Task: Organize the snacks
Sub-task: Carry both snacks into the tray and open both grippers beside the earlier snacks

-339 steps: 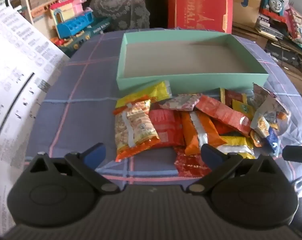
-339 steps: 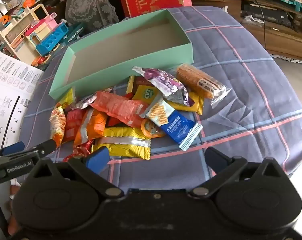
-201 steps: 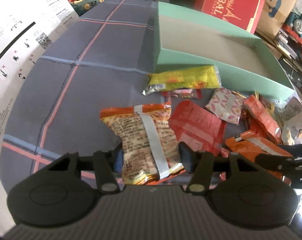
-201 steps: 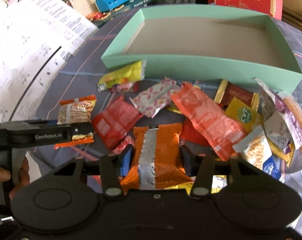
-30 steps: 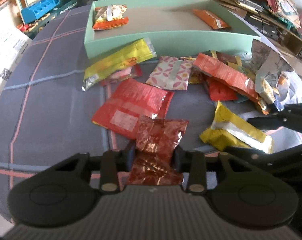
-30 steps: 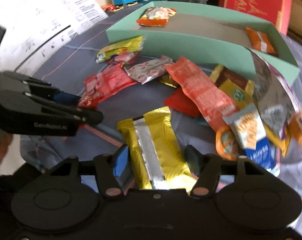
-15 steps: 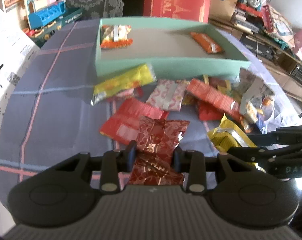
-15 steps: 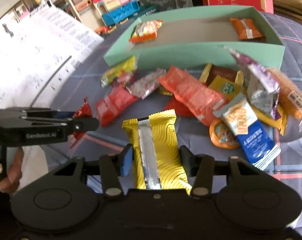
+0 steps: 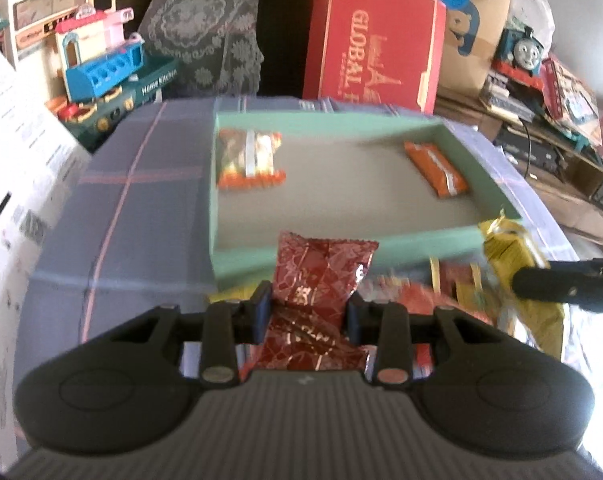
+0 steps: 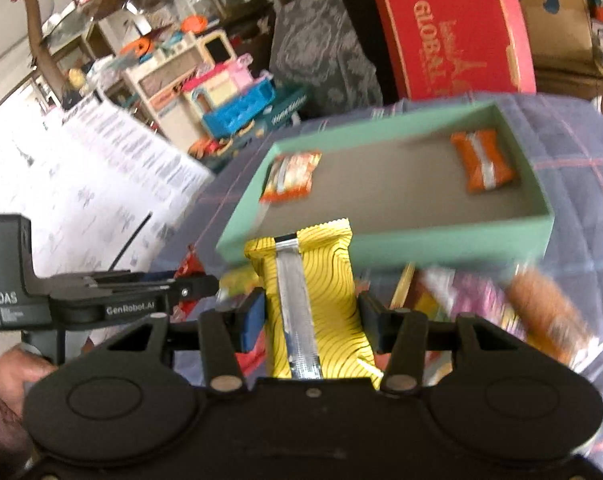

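Both packets are coming up off the tabletop (image 9: 141,184) now. The dark red packet (image 9: 317,276) and yellow packet (image 10: 309,296) are rising toward the green box (image 10: 385,242).

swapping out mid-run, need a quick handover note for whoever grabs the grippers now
Left gripper: shut on a dark red foil snack packet, held in front of the box's near wall.
Right gripper: shut on a yellow wavy-striped snack packet, also short of the box.
Shallow mint-green cardboard box: holds two orange packets, one at its left end, one at its right end.
Left to do: drop both held packets in, then clear the loose snack pile on the plaid cloth.
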### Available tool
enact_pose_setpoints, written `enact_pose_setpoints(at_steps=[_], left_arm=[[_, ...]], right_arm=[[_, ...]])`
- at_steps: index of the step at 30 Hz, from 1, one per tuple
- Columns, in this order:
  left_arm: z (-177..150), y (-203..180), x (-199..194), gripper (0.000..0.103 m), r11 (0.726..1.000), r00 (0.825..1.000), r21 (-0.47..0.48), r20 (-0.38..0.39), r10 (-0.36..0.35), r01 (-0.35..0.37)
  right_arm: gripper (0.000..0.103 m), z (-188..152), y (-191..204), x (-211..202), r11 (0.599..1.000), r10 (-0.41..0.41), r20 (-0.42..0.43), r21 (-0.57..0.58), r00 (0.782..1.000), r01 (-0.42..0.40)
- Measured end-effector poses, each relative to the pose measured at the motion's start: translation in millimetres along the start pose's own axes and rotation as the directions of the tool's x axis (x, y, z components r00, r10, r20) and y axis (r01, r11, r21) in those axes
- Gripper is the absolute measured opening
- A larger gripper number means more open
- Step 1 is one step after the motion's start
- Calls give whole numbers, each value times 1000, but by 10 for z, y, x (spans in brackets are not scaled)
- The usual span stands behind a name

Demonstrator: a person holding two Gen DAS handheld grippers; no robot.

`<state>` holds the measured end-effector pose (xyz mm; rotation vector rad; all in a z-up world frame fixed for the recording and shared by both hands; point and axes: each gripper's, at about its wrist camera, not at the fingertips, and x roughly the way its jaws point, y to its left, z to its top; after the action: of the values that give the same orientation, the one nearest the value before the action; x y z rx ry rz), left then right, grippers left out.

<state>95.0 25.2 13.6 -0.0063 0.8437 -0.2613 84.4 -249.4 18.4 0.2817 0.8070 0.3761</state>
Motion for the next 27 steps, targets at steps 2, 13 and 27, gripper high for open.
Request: enact_pose_setpoints(at_steps=[2, 13, 27], left_arm=[[188, 4, 91, 35, 1000, 1000, -2, 8, -5, 5], [1100, -196, 980, 35, 997, 1000, 70, -1, 30, -30], [1457, -156, 2102, 35, 993, 992, 82, -78, 96, -89]], right_arm=[[49, 192, -50, 41, 1000, -16, 18, 2, 1000, 16], [49, 1131, -516, 752, 987, -145, -5, 68, 989, 145], [50, 1401, -1139, 1786, 961, -232, -92, 132, 968, 243]])
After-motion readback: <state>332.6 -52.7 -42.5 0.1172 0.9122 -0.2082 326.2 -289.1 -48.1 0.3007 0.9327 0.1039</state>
